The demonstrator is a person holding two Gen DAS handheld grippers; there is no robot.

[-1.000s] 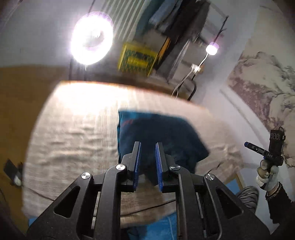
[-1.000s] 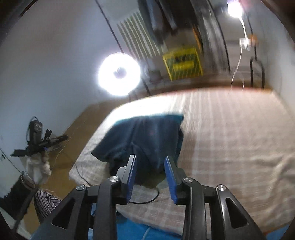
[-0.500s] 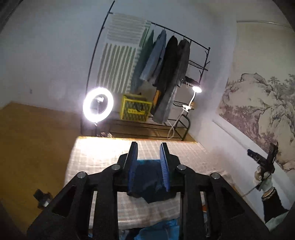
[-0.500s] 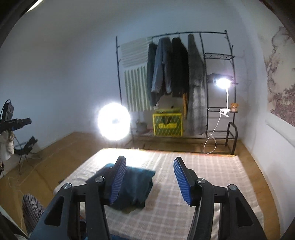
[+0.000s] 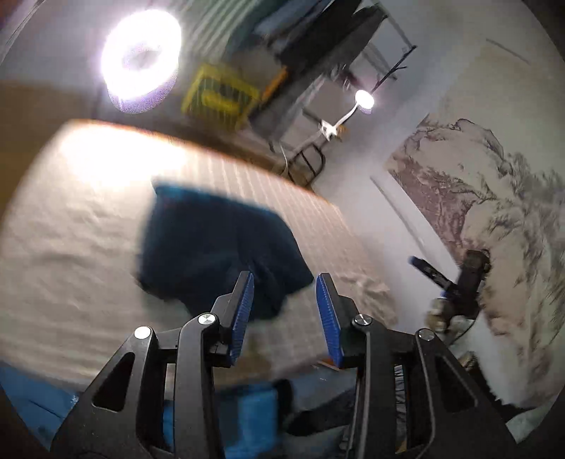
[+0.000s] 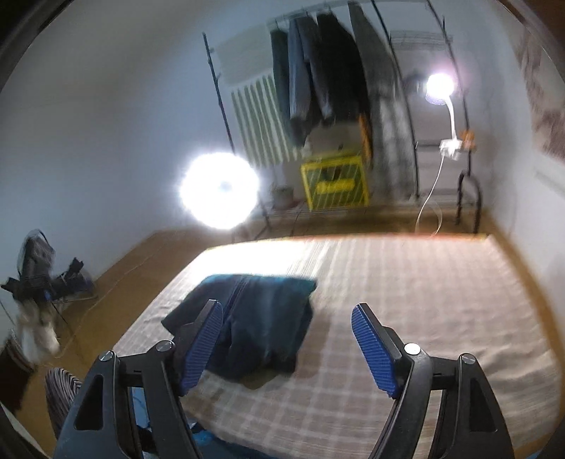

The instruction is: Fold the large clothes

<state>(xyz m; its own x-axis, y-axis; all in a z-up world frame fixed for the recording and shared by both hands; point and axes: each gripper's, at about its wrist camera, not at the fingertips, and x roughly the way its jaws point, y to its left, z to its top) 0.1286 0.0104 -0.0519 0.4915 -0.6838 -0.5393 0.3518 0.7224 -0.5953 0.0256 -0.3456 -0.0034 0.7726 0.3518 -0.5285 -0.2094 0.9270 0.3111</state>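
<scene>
Blurred by motion throughout the left wrist view: dark blue garment (image 5: pixel 212 254) smeared at its edges, folds unreadable. Yellow crate (image 5: pixel 219 97) reduced to streaks. Hanging clothes (image 5: pixel 317 31) cut off by the top edge. Glare from the ring light (image 6: pixel 219 190) hiding its stand. Near edge of the checked bed cover (image 6: pixel 406 300) hidden behind the gripper frame. Distant gloved hand (image 5: pixel 441 317) too smeared to read.

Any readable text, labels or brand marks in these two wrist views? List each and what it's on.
None readable.
Yellow crate: a yellow panel on its front, too blurred to tell if it carries text.
Wall painting: no legible inscription.
Dark blue garment: no visible label or print.
</scene>
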